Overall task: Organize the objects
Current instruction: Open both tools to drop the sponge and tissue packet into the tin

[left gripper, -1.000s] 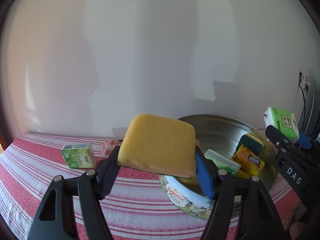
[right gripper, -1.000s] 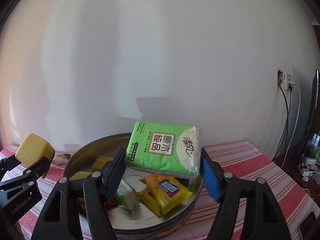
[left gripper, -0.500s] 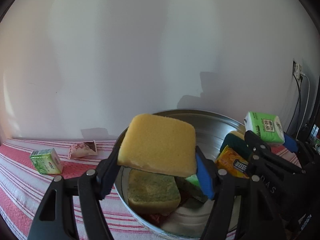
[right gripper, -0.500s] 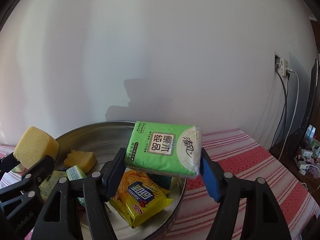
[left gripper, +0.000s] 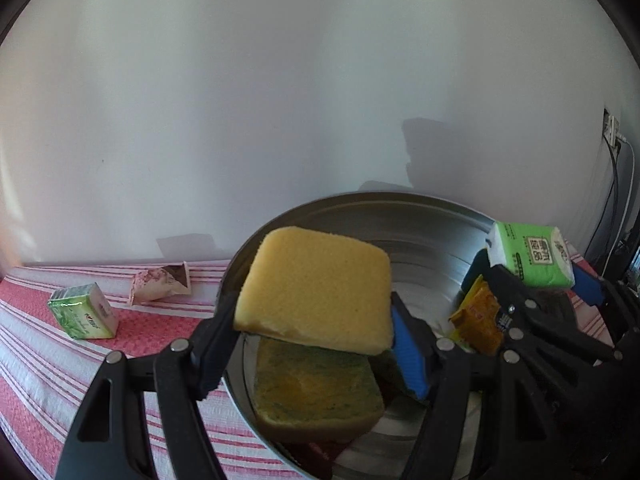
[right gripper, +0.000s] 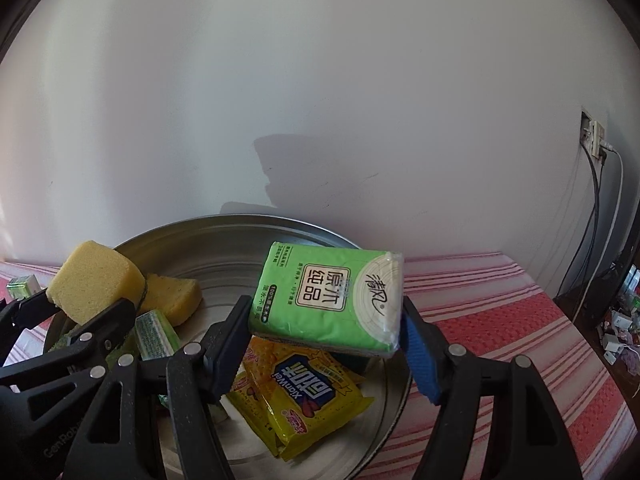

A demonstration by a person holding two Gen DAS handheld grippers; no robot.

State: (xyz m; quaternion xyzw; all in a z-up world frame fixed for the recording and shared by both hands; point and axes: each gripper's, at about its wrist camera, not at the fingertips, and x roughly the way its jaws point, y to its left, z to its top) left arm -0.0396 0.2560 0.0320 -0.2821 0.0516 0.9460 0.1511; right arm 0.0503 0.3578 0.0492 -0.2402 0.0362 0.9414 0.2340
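Left wrist view: your left gripper [left gripper: 312, 344] is carrying a square yellow sponge [left gripper: 316, 290] over the round steel basin [left gripper: 424, 216]. Its jaws have just been opening a little, yet the sponge is still sitting between the pads; on the blue pad's side you cannot tell whether contact remains. Below it, a worn green-stained sponge [left gripper: 316, 392] is lying in the basin. Beside it, an orange snack packet [left gripper: 478, 316] is leaning. On the red-and-white striped cloth [left gripper: 48, 380], a small green carton [left gripper: 83, 311] and a crumpled pale wrapper [left gripper: 160, 282] are sitting well apart from the basin.

Right wrist view: your right gripper [right gripper: 326, 342] is pinching a green pack of tissues [right gripper: 330, 296] at half-wide jaws, hanging it over the basin's right part. Under it, a yellow biscuit packet [right gripper: 308, 396] is resting on the basin floor. A thick yellow sponge slice [right gripper: 172, 296] is lying further left.
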